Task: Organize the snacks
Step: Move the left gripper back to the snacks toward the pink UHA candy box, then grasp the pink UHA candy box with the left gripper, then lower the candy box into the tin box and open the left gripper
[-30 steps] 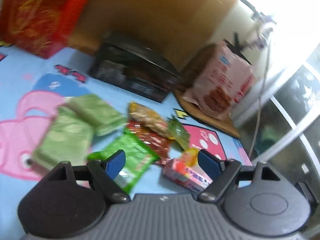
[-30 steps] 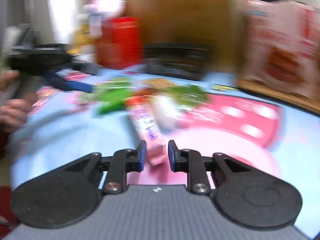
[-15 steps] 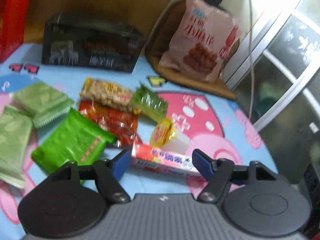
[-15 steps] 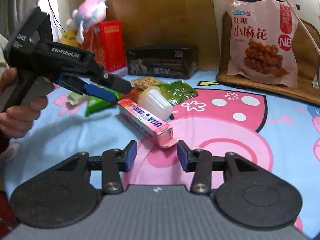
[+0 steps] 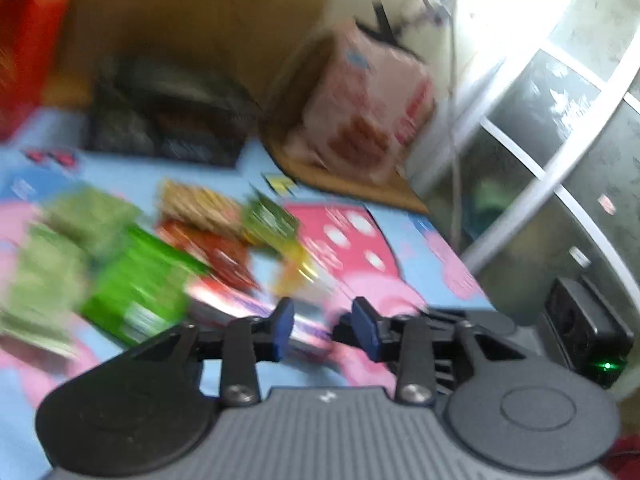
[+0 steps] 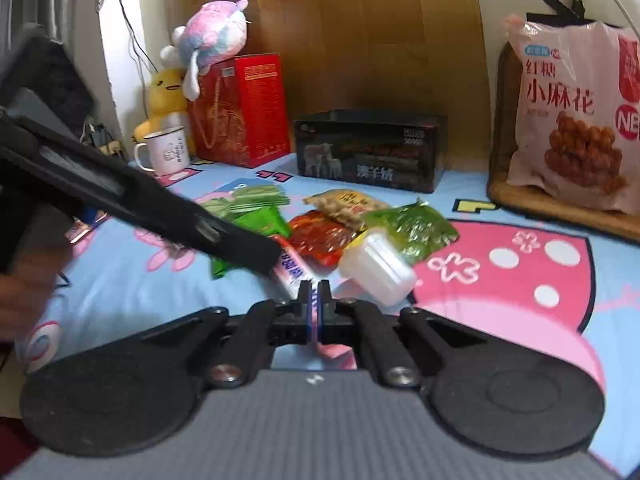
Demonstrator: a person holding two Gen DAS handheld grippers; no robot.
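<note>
Right wrist view showed the right gripper [image 6: 314,296] pinched tight on the near end of the long pink candy box [image 6: 291,270], low centre of frame. The left gripper [image 6: 240,246] came in from the left edge and overlapped the box's far end; in its own badly blurred view, jaws stood narrowly apart around the box, contact unclear. Two grips on one thin carton risked buckling or twisting it. The white jelly cup [image 6: 376,266] lay just right of the box, so a careless lift could have sent it rolling across the cartoon sheet [image 6: 520,280].
</note>
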